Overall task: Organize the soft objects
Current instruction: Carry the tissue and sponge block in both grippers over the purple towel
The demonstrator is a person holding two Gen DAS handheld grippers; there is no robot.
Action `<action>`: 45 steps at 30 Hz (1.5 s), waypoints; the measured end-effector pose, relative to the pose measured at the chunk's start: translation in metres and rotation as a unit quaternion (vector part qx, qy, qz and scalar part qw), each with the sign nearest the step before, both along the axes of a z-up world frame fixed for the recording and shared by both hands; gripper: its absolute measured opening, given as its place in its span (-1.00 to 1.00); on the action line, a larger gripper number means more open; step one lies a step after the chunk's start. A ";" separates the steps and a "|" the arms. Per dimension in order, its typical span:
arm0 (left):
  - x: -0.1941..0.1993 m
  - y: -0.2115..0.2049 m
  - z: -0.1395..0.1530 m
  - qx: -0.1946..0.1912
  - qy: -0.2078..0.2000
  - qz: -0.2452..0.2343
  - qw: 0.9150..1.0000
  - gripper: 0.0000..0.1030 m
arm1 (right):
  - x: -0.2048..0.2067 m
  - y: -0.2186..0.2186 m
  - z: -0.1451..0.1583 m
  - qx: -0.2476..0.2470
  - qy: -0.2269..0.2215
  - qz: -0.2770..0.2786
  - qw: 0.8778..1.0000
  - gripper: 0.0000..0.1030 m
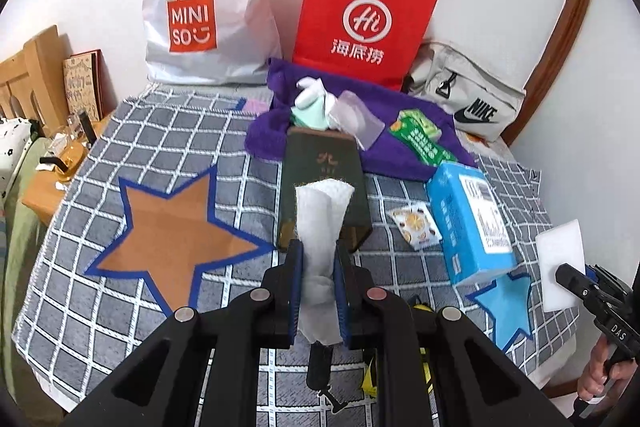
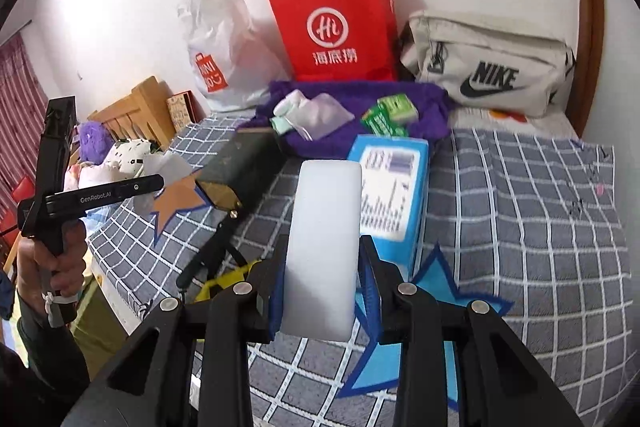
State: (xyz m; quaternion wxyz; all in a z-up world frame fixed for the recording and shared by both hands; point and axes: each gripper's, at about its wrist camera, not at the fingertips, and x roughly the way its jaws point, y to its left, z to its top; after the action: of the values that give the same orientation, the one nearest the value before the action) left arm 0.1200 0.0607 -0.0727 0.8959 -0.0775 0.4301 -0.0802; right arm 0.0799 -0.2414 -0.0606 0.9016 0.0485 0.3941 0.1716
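left gripper (image 1: 319, 267) clamped tight on a rolled white cloth (image 1: 322, 223), its free end sticking up past the fingertips toward 12 o'clock, in front of a dark green box (image 1: 322, 167). right gripper (image 2: 322, 267) closed around a white foam block (image 2: 324, 239), upright between the pads, lifted above the grey checked blanket (image 2: 520, 207). at 1 o'clock of the block, a blue tissue box (image 2: 394, 187) lying on the blanket. further toward 12, a purple towel (image 2: 424, 99) bearing a small heap of pale cloths (image 2: 308, 115) and a green packet (image 2: 384, 115). behind the towel against the wall, a white miniso bag (image 1: 200, 7), a red paper bag (image 1: 360, 19) and a beige nike pouch (image 2: 488, 67). orange star patch (image 1: 168, 239) at 9 o'clock of the left gripper.
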 end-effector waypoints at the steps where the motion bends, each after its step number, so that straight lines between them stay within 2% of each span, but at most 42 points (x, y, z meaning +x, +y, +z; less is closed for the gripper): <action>1: 0.002 0.001 0.002 -0.001 -0.001 0.001 1.000 -0.72 | 0.002 0.001 0.003 -0.003 -0.003 0.003 1.000 -0.36; 17: 0.029 0.005 0.027 -0.008 -0.017 0.010 1.000 -0.71 | 0.038 0.007 0.035 -0.016 -0.031 0.020 0.999 -0.35; 34: 0.071 -0.013 0.044 0.001 -0.032 0.004 0.999 -0.71 | 0.087 -0.002 0.043 -0.011 -0.036 0.017 0.999 -0.35; 45: 0.105 -0.023 0.048 0.006 -0.034 -0.001 0.999 -0.71 | 0.134 0.005 0.048 -0.009 -0.044 0.028 0.999 -0.34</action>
State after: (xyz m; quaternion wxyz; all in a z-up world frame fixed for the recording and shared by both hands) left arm 0.2252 0.0378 -0.0252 0.9104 -0.0689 0.3999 -0.0813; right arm 0.2141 -0.2368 -0.0125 0.9135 0.0214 0.3564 0.1950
